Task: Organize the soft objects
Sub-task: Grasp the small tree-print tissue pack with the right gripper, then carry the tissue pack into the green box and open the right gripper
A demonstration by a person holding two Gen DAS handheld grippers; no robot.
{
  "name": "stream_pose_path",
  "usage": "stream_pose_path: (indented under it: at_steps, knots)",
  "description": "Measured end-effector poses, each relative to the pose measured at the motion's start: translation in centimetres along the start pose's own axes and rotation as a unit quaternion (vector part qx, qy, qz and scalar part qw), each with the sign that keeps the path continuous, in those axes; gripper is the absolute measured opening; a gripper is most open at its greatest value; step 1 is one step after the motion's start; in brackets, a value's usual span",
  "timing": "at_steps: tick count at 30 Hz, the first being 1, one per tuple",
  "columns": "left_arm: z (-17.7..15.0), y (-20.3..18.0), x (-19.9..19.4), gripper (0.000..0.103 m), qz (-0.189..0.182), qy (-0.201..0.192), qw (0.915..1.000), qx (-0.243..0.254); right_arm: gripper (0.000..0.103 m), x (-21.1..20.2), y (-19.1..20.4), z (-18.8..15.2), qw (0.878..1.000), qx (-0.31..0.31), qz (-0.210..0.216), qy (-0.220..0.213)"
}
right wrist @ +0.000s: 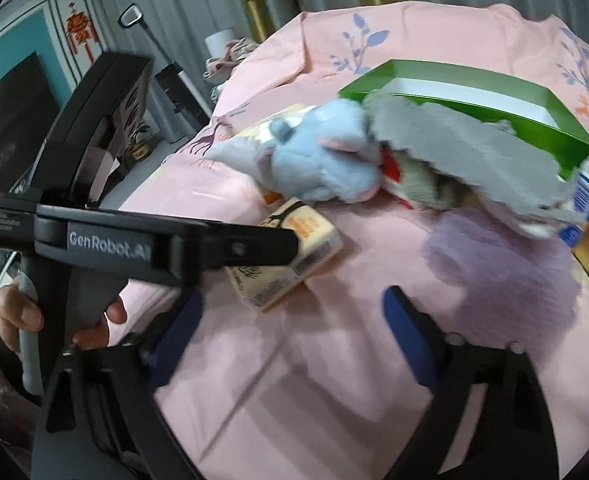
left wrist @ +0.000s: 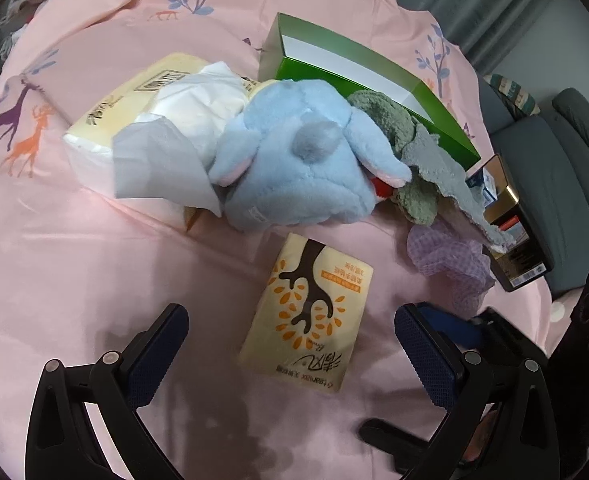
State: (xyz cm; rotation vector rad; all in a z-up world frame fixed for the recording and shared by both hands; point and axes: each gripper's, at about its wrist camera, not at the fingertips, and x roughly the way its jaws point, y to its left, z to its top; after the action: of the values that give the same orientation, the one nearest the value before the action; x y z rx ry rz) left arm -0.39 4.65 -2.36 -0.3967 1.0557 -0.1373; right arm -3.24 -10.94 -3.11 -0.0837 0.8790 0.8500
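A small yellow tissue pack [left wrist: 306, 312] [right wrist: 294, 268] lies flat on the pink sheet [left wrist: 94, 260]. My left gripper [left wrist: 290, 314] hangs open over it, with a gap between the pack and each finger. Behind the pack is a heap: a blue plush toy [left wrist: 294, 152] [right wrist: 318, 160], a big yellow tissue pack [left wrist: 106, 120], a white cloth [left wrist: 190, 108], a green knit piece [left wrist: 382, 116] and a grey cloth [left wrist: 446, 176] [right wrist: 474, 148]. A purple mesh piece [left wrist: 450, 264] [right wrist: 506, 268] lies at the right. My right gripper [right wrist: 294, 308] stands open over bare sheet, near the mesh.
An open green box [left wrist: 354, 64] [right wrist: 474, 100] sits behind the heap. A black and gold box [left wrist: 514, 240] and a blue-white carton [right wrist: 586, 192] stand at the right edge. A person's hand [right wrist: 18, 312] holds the left gripper's handle. Furniture stands beyond the bed on the left.
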Motion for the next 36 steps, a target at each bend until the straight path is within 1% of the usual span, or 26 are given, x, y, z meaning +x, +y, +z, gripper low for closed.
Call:
stream_pose_path:
  at_steps: [2,4,5,6,7,8,9,12,13,14,16,18,21,24,29,33,34,36]
  knots:
    - [-0.1,0.1,0.3,0.102,-0.011,0.005,0.9999,-0.001,0.076,0.9,0.2,0.2,1.0,-0.01,-0.001,0.008]
    - [-0.1,0.0,0.6,0.097,-0.018,0.007,0.9998,0.002,0.076,1.6,0.3,0.2,1.0,-0.012,0.002,0.013]
    - [-0.2,-0.1,0.7,0.088,-0.019,0.008,0.9998,0.004,0.076,1.8,0.4,0.3,1.0,-0.012,0.003,0.014]
    - [-0.2,-0.1,0.8,0.077,-0.017,0.009,0.9998,0.007,0.073,2.1,0.4,0.3,1.0,-0.013,0.003,0.016]
    - [-0.1,-0.2,0.9,0.073,-0.016,0.009,0.9998,0.008,0.07,2.2,0.4,0.3,1.0,-0.014,0.004,0.018]
    - [0.0,-0.2,1.1,0.065,-0.02,0.01,0.9997,0.008,0.064,2.4,0.3,0.3,1.0,-0.014,0.006,0.021]
    - [0.0,-0.2,1.1,0.063,-0.026,0.013,0.9996,0.005,0.059,2.5,0.3,0.3,1.0,-0.015,0.008,0.023]
    - [-0.1,0.1,1.2,0.062,-0.031,0.01,0.9995,-0.001,0.054,2.7,0.3,0.3,1.0,-0.018,0.009,0.023]
    - [-0.2,0.0,1.2,0.061,-0.027,0.01,0.9996,0.0,0.052,2.8,0.5,0.3,0.999,-0.021,0.009,0.024]
    - [-0.3,-0.2,1.2,0.061,-0.022,0.008,0.9997,0.003,0.048,2.7,0.6,0.3,0.999,-0.025,0.007,0.022]
    - [-0.5,-0.4,1.0,0.061,-0.015,0.005,0.9998,0.007,0.046,2.7,0.6,0.3,0.999,-0.024,0.009,0.021]
    - [-0.6,-0.7,0.8,0.06,-0.019,0.005,0.9998,0.007,0.042,2.5,0.4,0.4,1.0,-0.017,0.016,0.018]
    - [-0.7,-1.6,0.0,0.06,-0.018,-0.004,0.9996,0.021,0.042,1.5,0.5,0.5,1.0,-0.018,0.014,0.009]
    - [-0.2,-2.8,-1.5,0.06,-0.021,-0.022,0.9988,0.039,0.041,-0.2,0.4,1.1,1.0,-0.017,0.01,-0.017]
    - [2.2,-5.8,-3.7,0.06,-0.029,-0.057,0.9947,0.08,0.041,-3.5,-0.6,3.5,0.997,-0.017,-0.006,-0.07]
    - [5.5,-8.7,-4.3,0.06,-0.033,-0.071,0.9905,0.113,0.041,-5.3,-2.3,5.8,0.995,-0.012,-0.022,-0.101]
    - [6.8,-9.6,-4.3,0.06,-0.035,-0.075,0.9891,0.122,0.041,-5.7,-3.0,6.7,0.994,-0.01,-0.029,-0.109]
    - [8.5,-10.6,-4.1,0.06,-0.034,-0.083,0.9872,0.131,0.041,-6.0,-4.0,8.2,0.992,-0.008,-0.04,-0.121]
